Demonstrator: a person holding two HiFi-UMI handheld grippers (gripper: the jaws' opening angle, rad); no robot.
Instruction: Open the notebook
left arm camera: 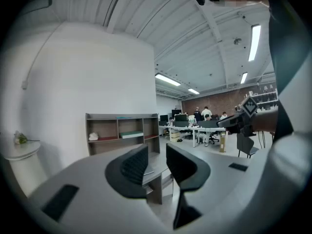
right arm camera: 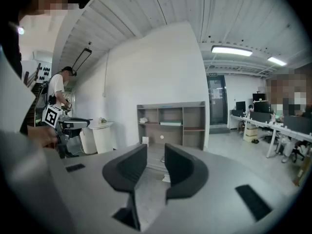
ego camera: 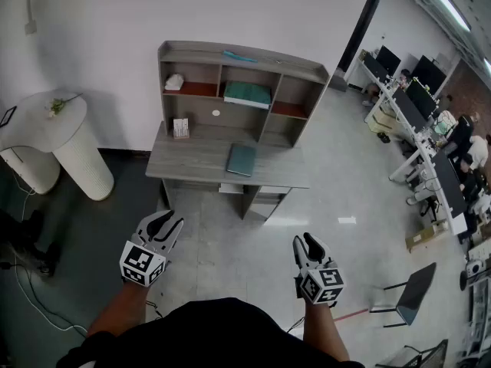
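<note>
A closed teal notebook (ego camera: 242, 159) lies flat on the top of a grey desk (ego camera: 192, 163) that carries a shelf hutch and stands against the white wall. A second teal book (ego camera: 247, 93) rests in the hutch's middle compartment. Both grippers are held well short of the desk, over the floor. My left gripper (ego camera: 163, 222) is open with nothing between its jaws, and it points at the desk (left arm camera: 122, 130). My right gripper (ego camera: 307, 244) is open and empty too. In the right gripper view its jaws (right arm camera: 155, 167) cover most of the desk top (right arm camera: 170, 126).
A white round pedestal table (ego camera: 65, 140) with a small plant stands left of the desk. Cables (ego camera: 31, 282) trail on the floor at the left. Office desks with monitors (ego camera: 418, 113) and several people fill the right side. A dark chair (ego camera: 410, 290) stands near my right.
</note>
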